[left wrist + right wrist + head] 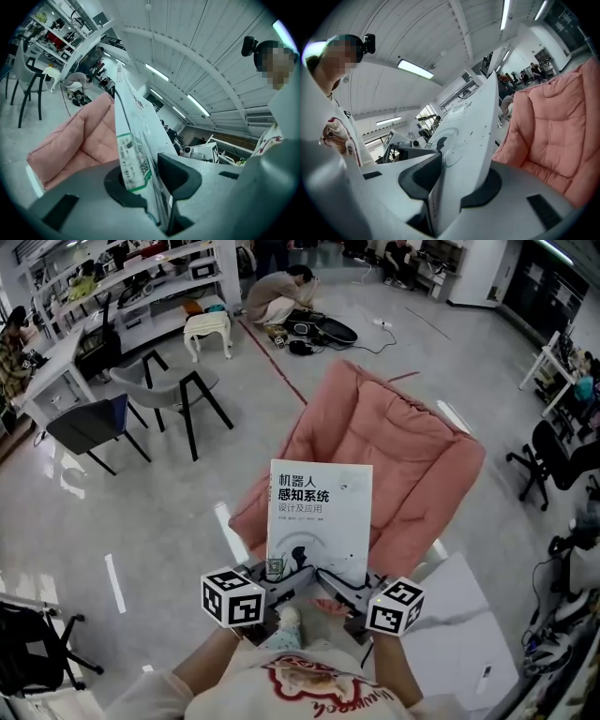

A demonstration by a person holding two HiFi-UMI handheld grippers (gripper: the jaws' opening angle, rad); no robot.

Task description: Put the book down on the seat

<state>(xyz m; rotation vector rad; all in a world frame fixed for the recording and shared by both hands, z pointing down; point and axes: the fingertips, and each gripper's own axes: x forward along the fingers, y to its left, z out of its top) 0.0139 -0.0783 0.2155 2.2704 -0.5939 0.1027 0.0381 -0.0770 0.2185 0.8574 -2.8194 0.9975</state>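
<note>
Left tool (274,570) and right tool (343,583) each pinch the bottom edge of 1 book (320,512), held upright, cover toward the camera. Beyond it lies the pink seat (412,456). 2 chairs (167,388) stand far left by a desk (49,371).

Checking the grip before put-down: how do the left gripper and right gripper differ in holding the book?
Place: the left gripper clamps the book's lower left corner, the right gripper its lower right. Surface: the left gripper's jaws sit by a green-edged sticker, the right gripper's on cover without one. Both are shut on the book above the pink chair.
</note>
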